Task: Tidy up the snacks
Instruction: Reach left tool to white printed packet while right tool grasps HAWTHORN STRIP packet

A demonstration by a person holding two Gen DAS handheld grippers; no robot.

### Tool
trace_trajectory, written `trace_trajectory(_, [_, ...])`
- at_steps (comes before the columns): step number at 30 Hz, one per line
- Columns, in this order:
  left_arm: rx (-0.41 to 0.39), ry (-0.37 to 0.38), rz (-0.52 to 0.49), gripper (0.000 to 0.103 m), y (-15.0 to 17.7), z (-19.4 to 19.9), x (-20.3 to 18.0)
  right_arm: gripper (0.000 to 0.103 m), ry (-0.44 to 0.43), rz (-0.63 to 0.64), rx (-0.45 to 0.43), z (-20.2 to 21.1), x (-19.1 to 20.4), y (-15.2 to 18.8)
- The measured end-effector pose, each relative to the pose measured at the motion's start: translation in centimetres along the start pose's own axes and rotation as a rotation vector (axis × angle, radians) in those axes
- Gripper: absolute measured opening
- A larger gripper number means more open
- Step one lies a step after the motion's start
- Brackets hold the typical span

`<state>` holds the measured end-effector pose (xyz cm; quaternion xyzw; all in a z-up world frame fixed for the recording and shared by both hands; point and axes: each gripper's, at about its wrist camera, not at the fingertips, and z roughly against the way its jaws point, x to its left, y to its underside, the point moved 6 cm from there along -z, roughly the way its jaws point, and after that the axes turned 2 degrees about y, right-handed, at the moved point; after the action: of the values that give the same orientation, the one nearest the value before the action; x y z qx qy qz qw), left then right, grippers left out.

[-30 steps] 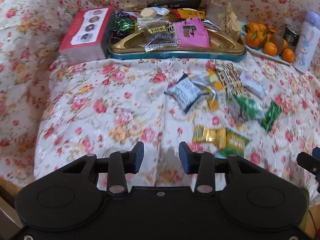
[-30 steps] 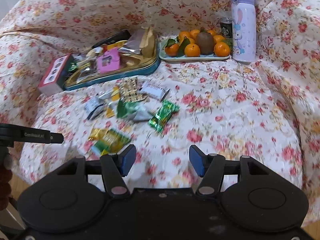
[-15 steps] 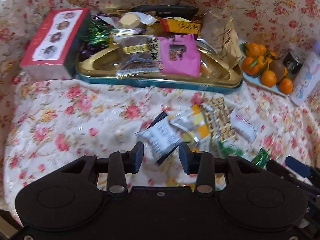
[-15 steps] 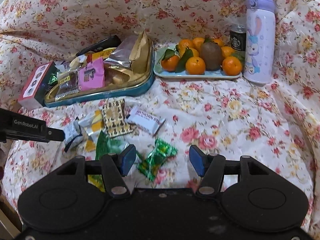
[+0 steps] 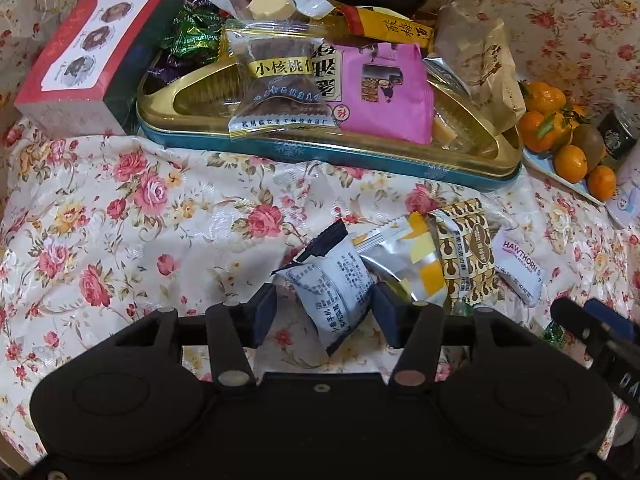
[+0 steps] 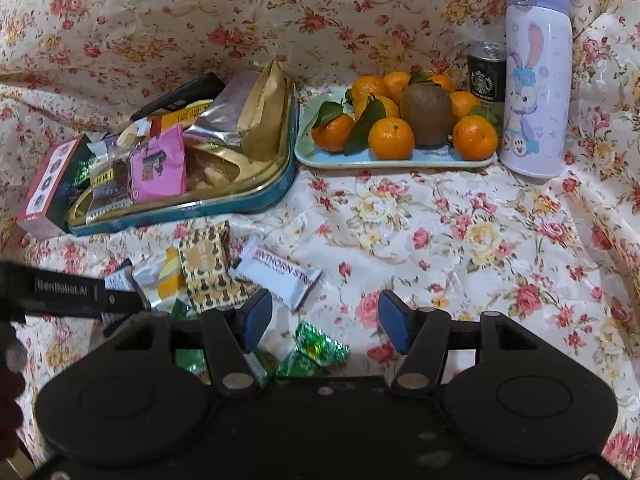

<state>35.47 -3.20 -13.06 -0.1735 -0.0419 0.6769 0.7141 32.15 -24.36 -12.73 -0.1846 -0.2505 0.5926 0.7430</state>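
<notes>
At the lower centre of the left wrist view, the left gripper, its jaws just opening, straddles a grey-white snack packet lying on the floral cloth, while the right gripper stands spread above green candies, gripping nothing.

Your left gripper and right gripper: matte black bodies, twin round bosses, silver pivot pins, dark-blue pads on the jaws. White "GenRobot.AI" lettering on the left gripper's side.
</notes>
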Motion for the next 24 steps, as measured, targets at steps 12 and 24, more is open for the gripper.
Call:
trace_trajectory(12, [-0.035,-0.047,-0.062,0.068,0.5,0.3,1.3,0.059,-0.063,0.074,-0.022,-1.6,2.1,-1.9])
trace_trajectory(24, [-0.038,-0.095,-0.165,0.073,1.1,-0.3,0.1,0.048,-0.071,0.133,0.027,-4.9,3.3,-2.2])
